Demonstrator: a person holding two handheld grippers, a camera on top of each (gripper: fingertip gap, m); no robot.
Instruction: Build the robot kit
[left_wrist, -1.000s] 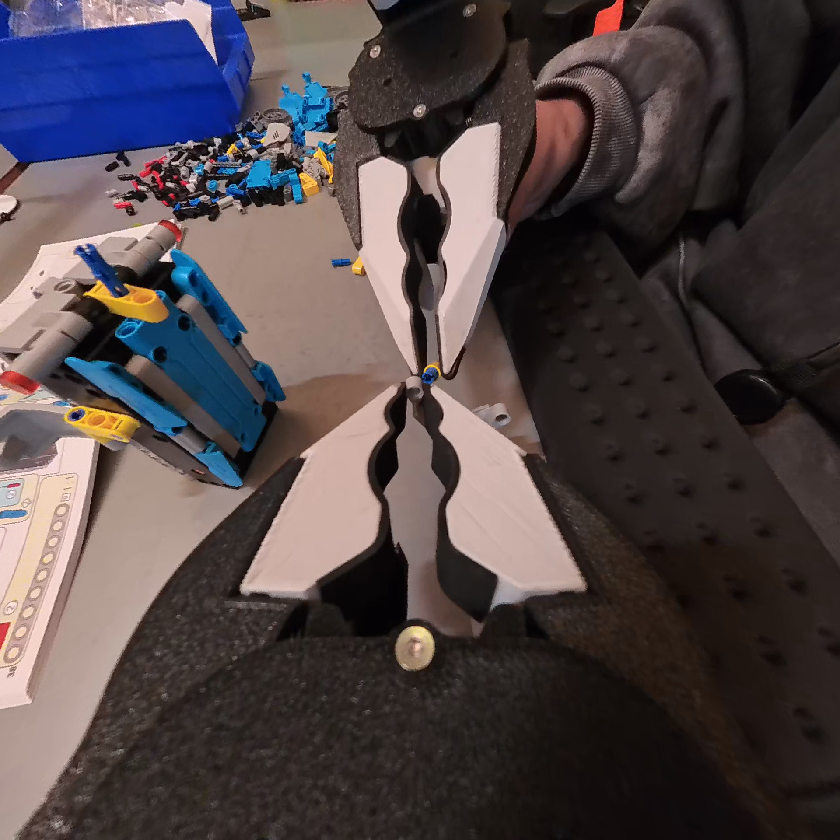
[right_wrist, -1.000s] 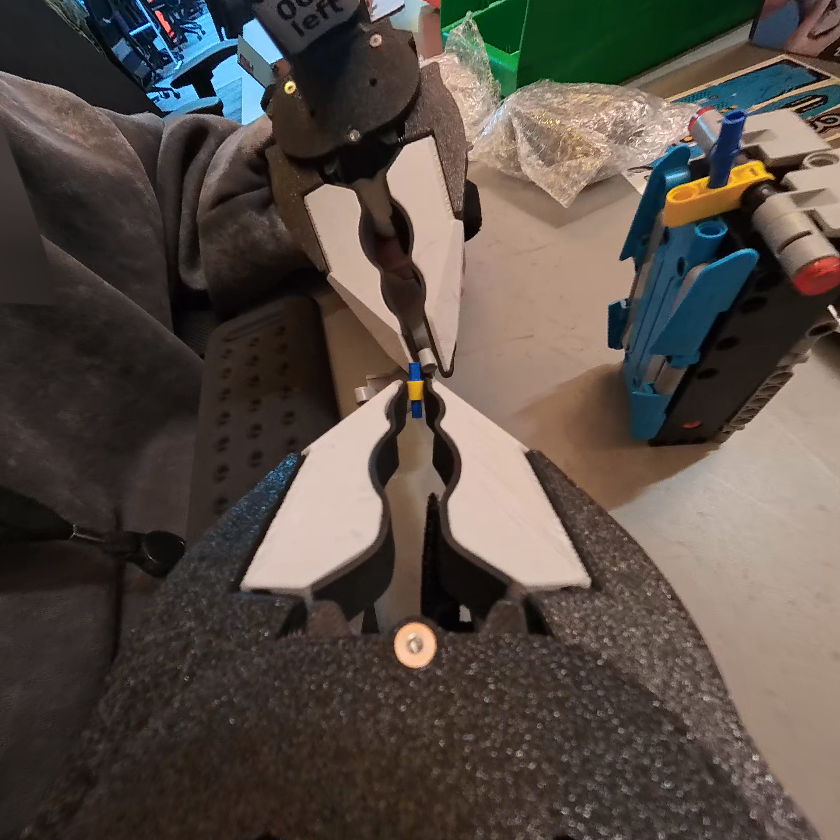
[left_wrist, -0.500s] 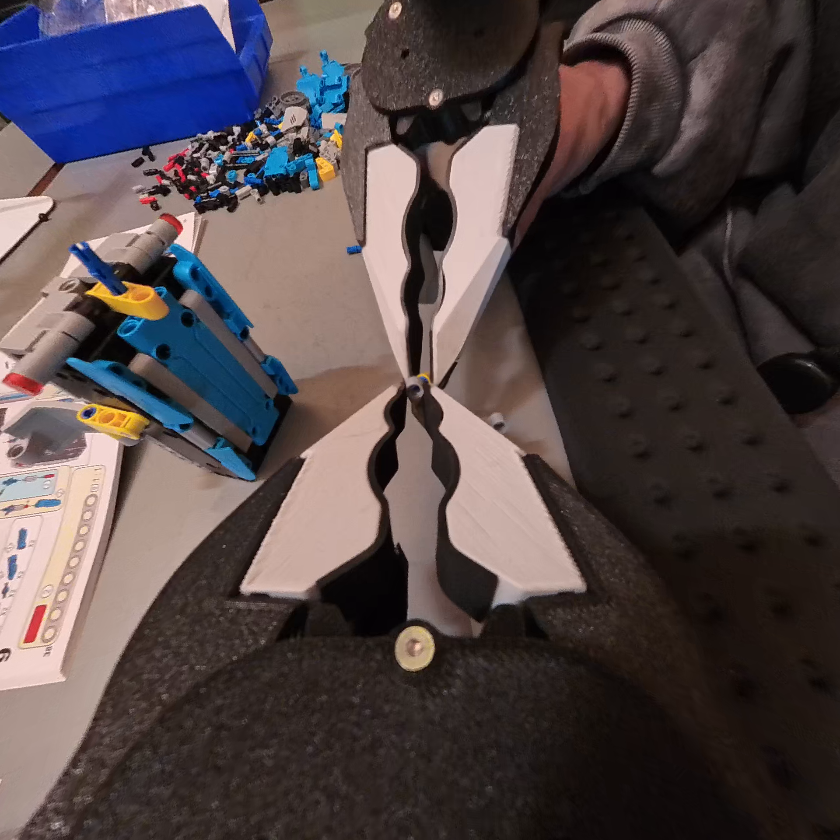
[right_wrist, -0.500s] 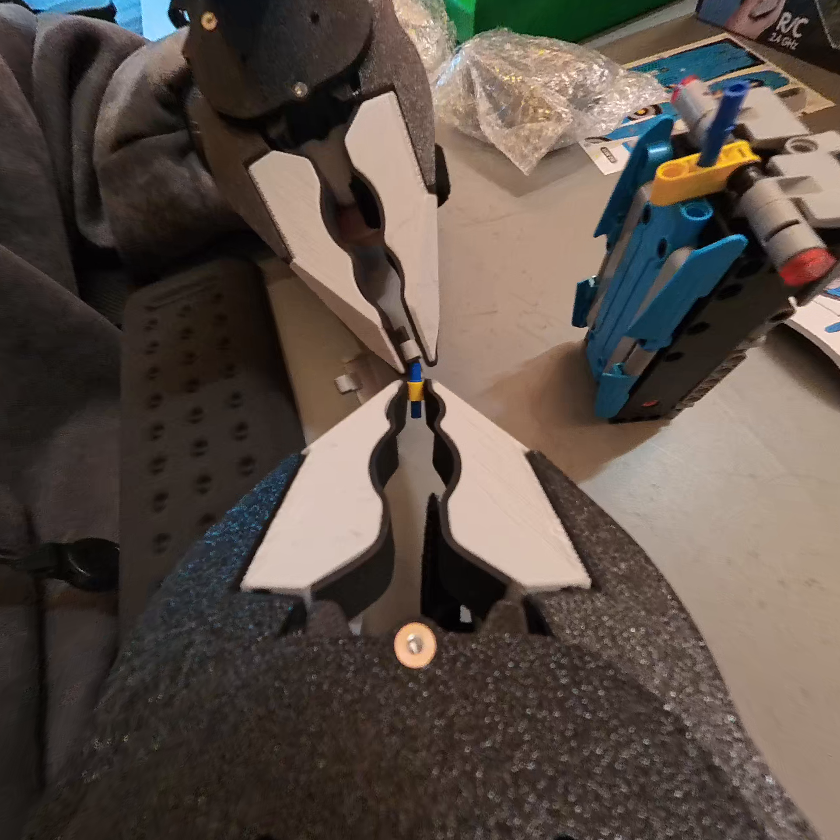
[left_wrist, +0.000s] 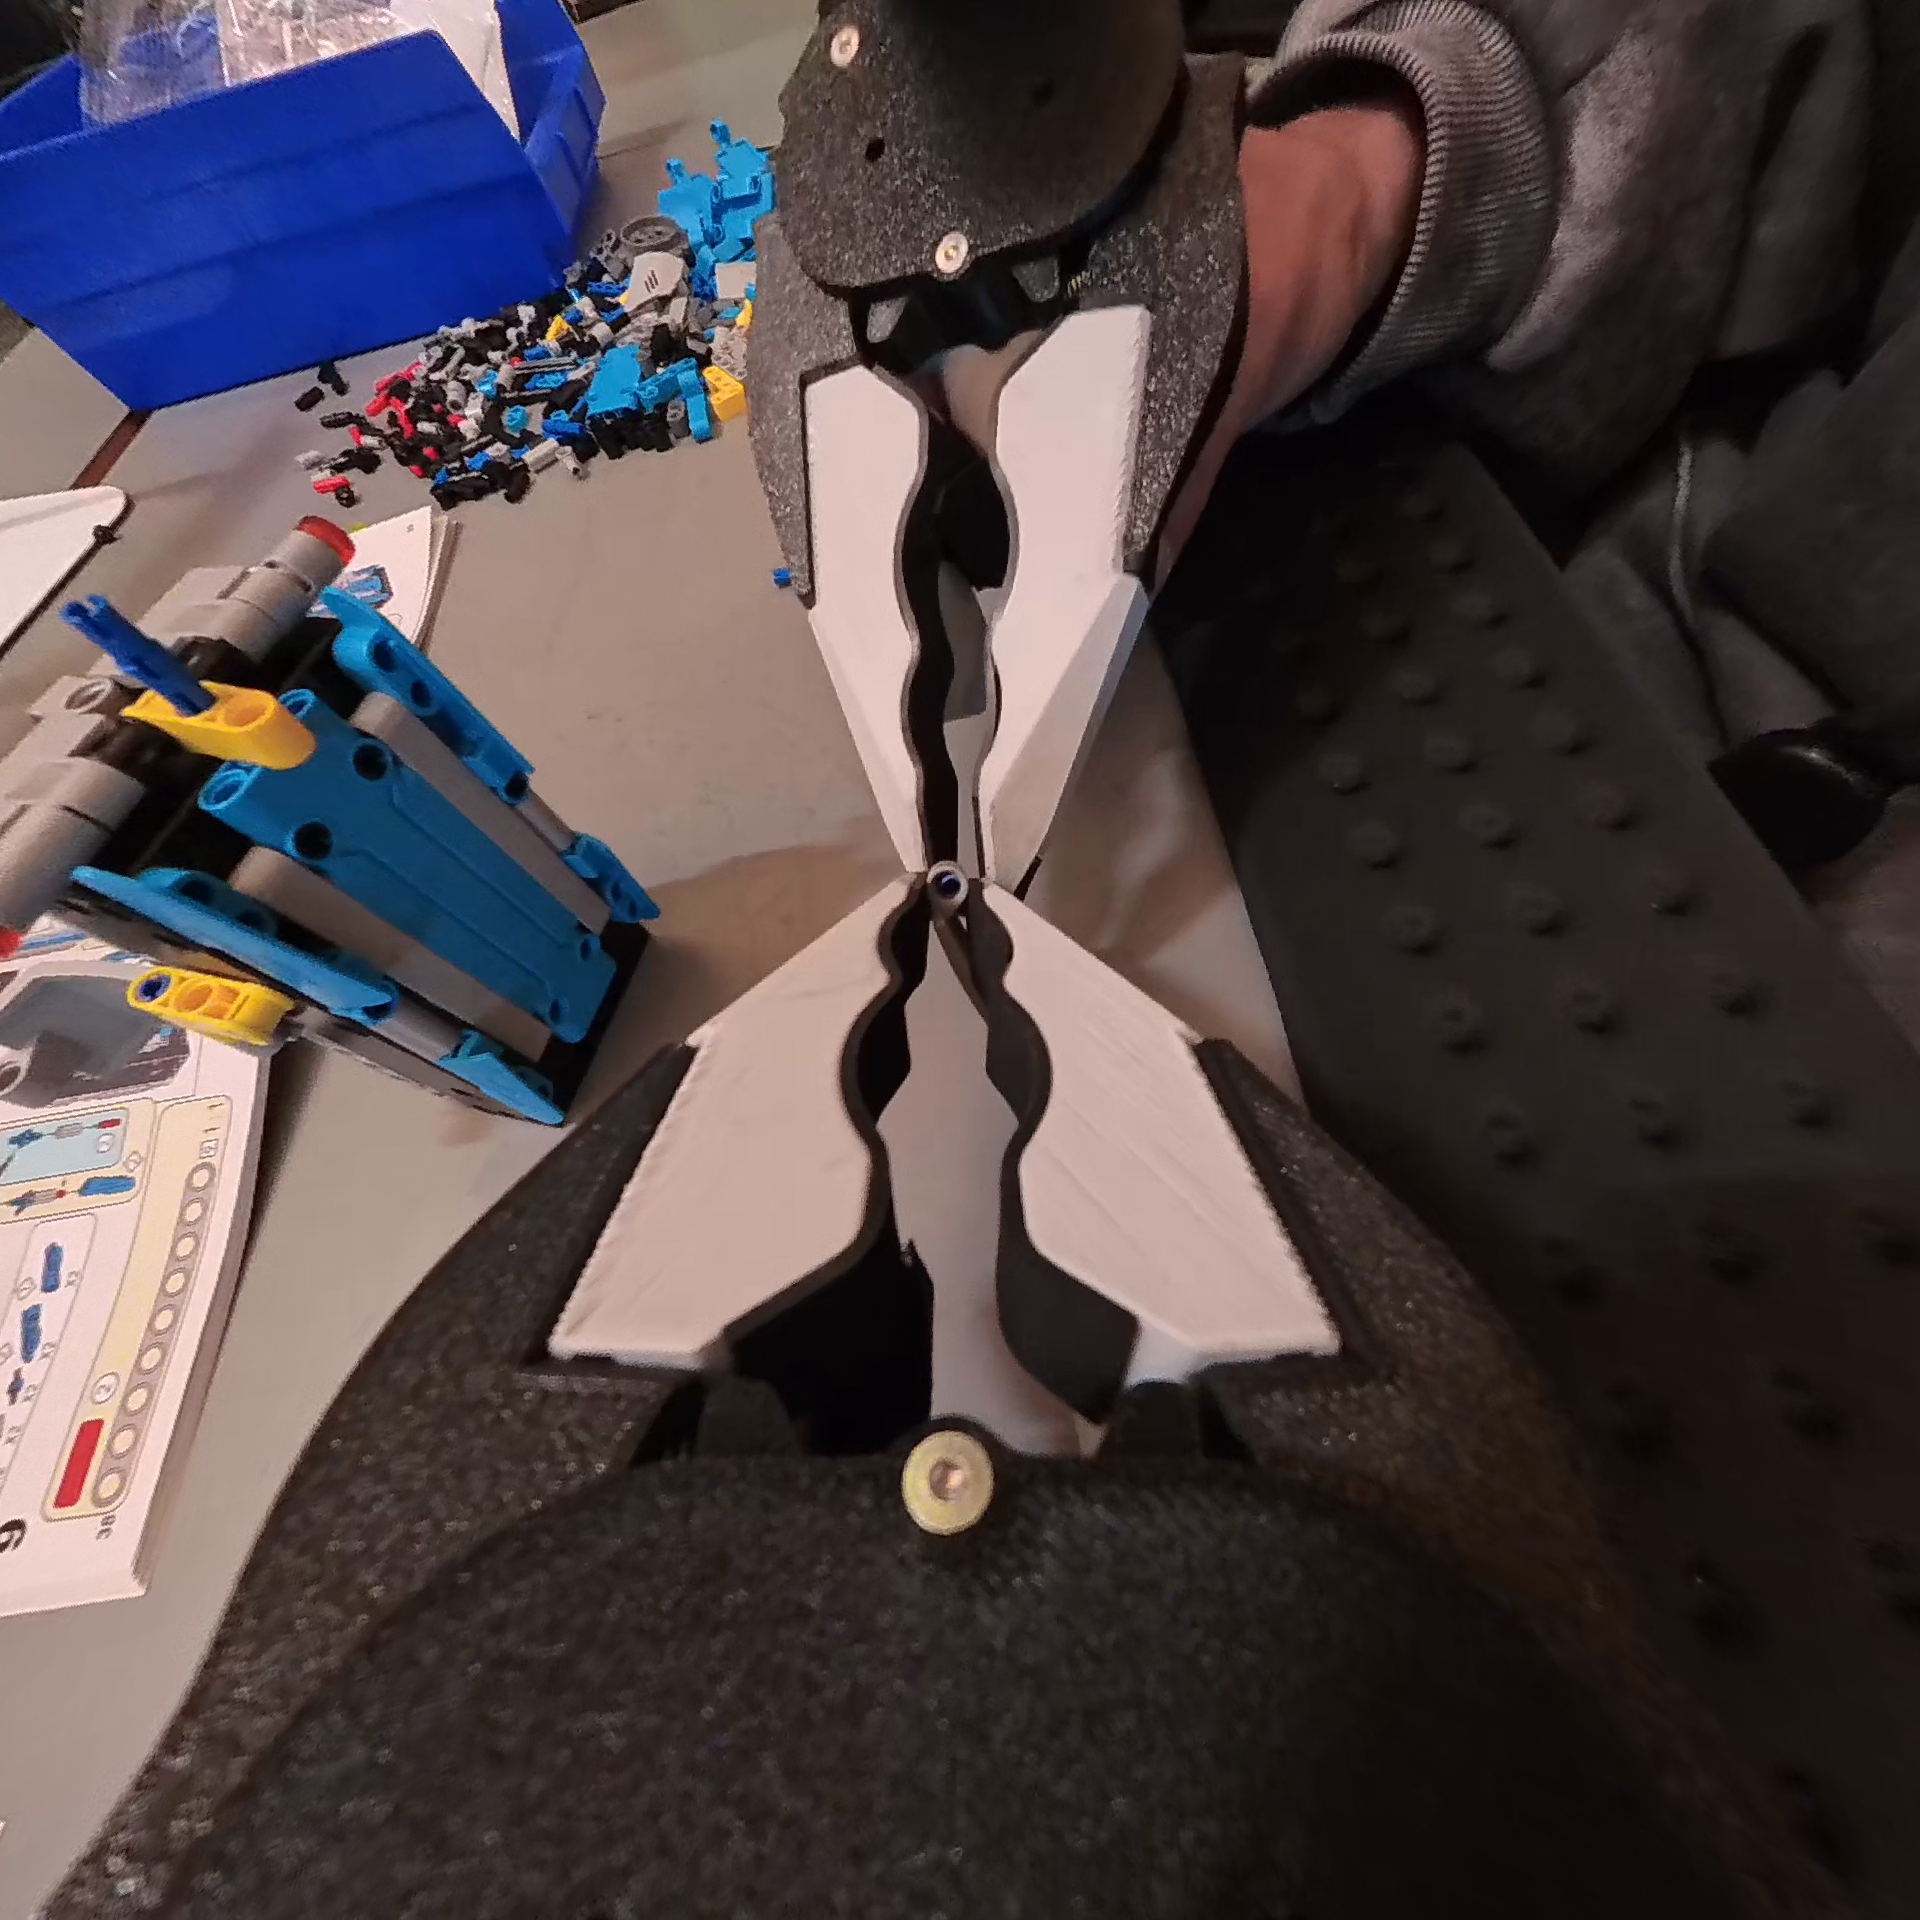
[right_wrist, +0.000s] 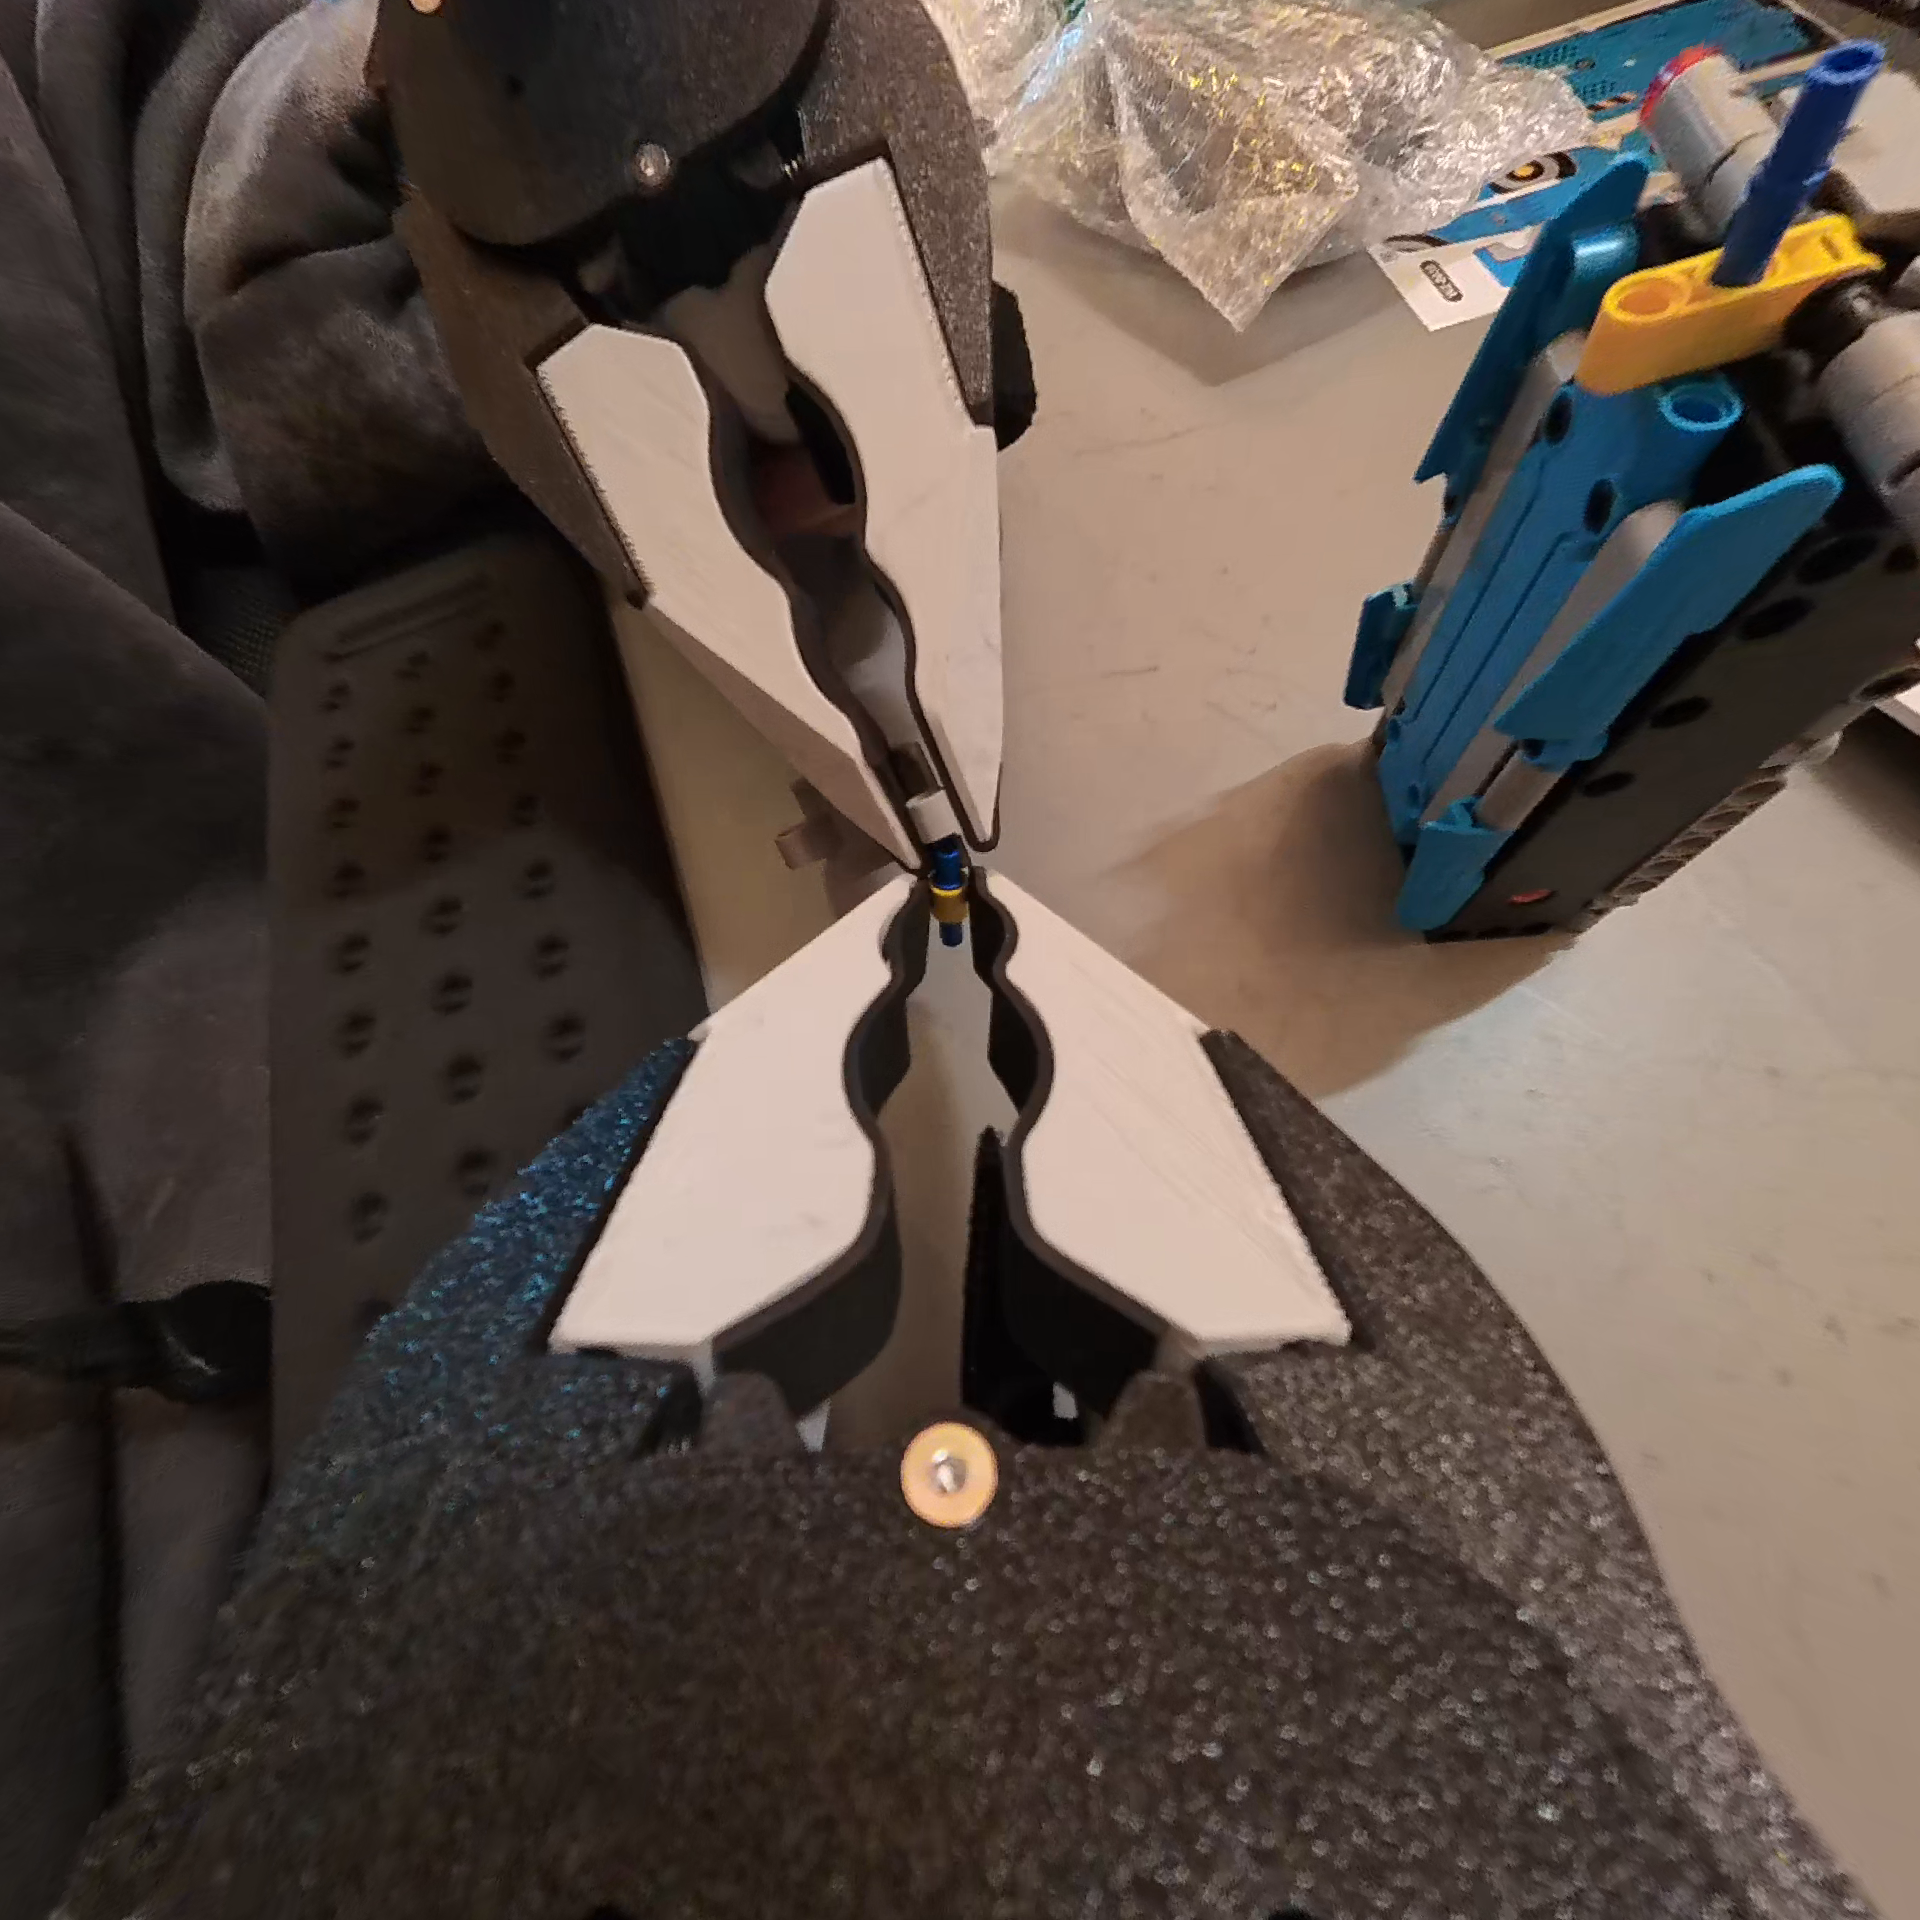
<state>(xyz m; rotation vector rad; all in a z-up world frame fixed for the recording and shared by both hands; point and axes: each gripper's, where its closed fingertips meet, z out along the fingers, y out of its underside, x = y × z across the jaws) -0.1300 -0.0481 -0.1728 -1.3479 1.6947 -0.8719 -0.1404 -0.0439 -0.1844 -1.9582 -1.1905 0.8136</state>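
Left gripper (left_wrist: 948, 902) clamped on grey sleeve (left_wrist: 947, 886), end-on in its view, blue inside. Right view alone shows side profile: right gripper (right_wrist: 948, 902) pinching blue-yellow pin (right_wrist: 947, 900), tip to tip with sleeve. Blue model (left_wrist: 395, 862) left of tips.

My left gripper (left_wrist: 948, 902) was pinched on a small grey sleeve (left_wrist: 947, 886), hollow end facing fwd. My right gripper (right_wrist: 951, 896) was clamped on a tiny blue pin w/ yellow collar (right_wrist: 948, 896). Tips met nose to nose above the table edge, pin's end just at the sleeve, lined up w/ it.
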